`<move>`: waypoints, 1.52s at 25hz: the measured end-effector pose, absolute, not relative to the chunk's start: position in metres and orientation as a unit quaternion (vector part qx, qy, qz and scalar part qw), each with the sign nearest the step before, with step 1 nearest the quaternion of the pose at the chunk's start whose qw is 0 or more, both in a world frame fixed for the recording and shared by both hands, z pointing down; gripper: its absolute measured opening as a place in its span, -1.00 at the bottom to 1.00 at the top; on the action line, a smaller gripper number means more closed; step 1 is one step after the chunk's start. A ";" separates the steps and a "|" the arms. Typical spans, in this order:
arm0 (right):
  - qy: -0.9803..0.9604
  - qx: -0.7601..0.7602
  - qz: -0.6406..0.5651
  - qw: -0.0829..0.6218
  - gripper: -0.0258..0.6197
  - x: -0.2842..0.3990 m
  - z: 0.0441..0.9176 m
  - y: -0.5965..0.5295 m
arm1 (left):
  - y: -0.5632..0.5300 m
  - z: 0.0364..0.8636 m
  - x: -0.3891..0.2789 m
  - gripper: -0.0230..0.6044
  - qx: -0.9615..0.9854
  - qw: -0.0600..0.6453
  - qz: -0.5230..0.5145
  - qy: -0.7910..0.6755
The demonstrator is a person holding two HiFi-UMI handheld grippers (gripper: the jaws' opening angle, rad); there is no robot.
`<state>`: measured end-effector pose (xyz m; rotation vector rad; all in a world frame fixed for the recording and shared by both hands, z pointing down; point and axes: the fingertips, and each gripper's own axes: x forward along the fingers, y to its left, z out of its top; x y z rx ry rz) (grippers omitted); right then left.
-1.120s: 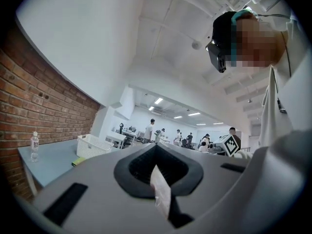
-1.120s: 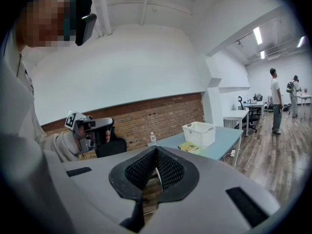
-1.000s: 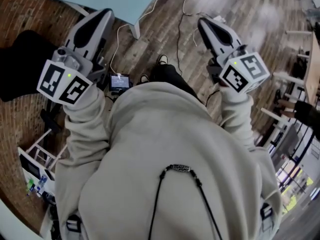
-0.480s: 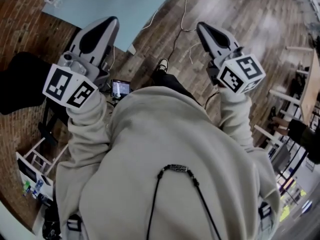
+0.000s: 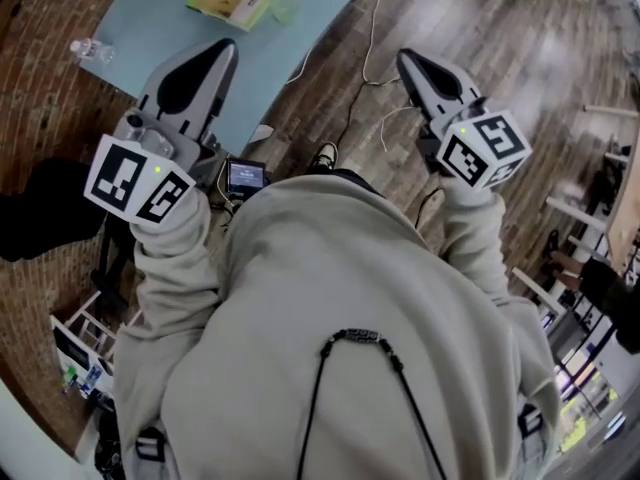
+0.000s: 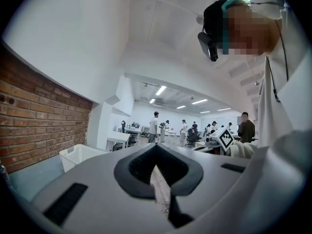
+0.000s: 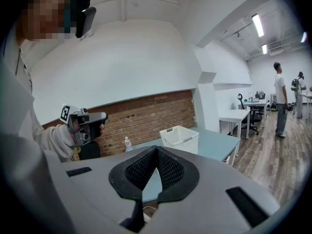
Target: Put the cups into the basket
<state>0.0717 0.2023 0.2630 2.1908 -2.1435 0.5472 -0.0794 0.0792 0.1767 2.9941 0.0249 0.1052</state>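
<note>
Left gripper (image 5: pixel 218 53) and right gripper (image 5: pixel 410 63) are both closed on nothing, well short of the blue table (image 5: pixel 160 23) where the white basket (image 7: pixel 179 136) stands; cups I can't pick out; loose floor cables (image 5: pixel 366 38) could snag a foot; closed jaws would topple a cup.
</note>
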 end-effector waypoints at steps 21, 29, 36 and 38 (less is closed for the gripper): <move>-0.729 0.653 0.190 0.079 -0.88 0.174 0.286 0.097 | -0.026 0.203 0.044 -0.94 0.992 0.125 0.016 -0.002; -0.745 0.622 0.216 0.108 -0.88 0.240 0.299 0.027 | -0.106 0.217 0.093 -0.94 0.986 0.158 -0.004 -0.057; -0.781 0.573 0.217 0.123 -0.88 0.244 0.302 -0.039 | -0.148 0.238 0.095 -0.94 0.980 0.179 0.011 -0.088; -0.795 0.555 0.210 0.127 -0.88 0.242 0.296 -0.056 | -0.158 0.241 0.093 -0.94 0.978 0.181 0.011 -0.099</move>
